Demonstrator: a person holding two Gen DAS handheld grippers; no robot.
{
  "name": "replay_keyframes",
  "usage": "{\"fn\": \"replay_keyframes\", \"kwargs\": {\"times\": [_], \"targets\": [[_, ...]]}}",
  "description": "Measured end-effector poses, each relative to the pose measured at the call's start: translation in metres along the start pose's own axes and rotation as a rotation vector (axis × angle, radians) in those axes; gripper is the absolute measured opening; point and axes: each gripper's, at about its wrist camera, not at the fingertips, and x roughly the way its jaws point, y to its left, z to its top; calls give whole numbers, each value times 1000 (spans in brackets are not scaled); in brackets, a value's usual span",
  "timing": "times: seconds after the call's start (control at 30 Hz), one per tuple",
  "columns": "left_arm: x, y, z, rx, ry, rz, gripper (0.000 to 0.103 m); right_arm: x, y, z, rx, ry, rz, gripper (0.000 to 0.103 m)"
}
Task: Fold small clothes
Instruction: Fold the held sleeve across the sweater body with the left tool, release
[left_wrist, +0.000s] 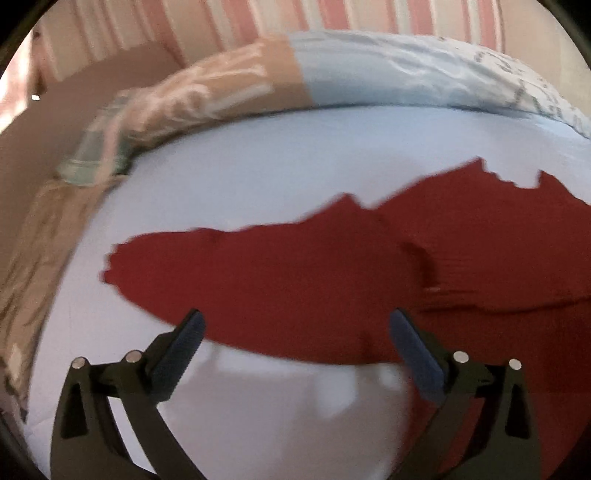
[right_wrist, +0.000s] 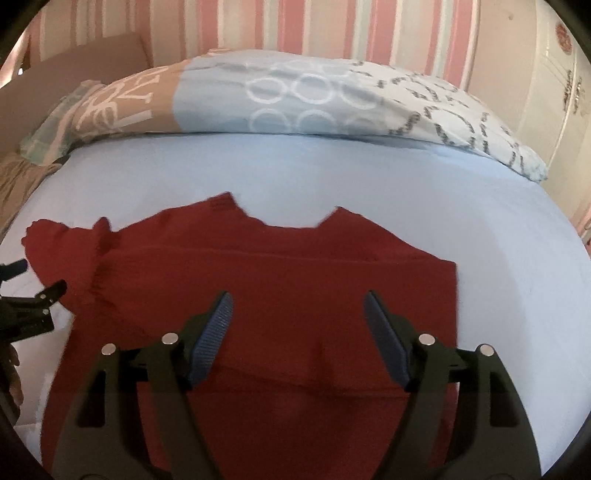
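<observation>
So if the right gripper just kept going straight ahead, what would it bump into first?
Most likely the red top. The right gripper is open and points across it, toward the patterned pillow beyond; depth is hard to judge.

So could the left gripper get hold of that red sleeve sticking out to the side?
Probably yes. The left gripper is open just above the red sleeve, which lies flat on the blue sheet with nothing covering it or between them.
</observation>
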Motion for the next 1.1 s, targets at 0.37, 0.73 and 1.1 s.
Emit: {"fn": "replay_keyframes", "kwargs": {"times": [0.37, 0.73, 1.1], "targets": [[24, 130, -8, -114, 42, 12, 101, 3, 41, 5, -83, -9, -14, 75], [71, 205, -5, -178, 33, -122, 101, 27, 52, 12, 10, -18, -23, 75], [112, 264, 0, -287, 59, -210, 99, 49, 68, -1, -85, 15, -57, 75]]}}
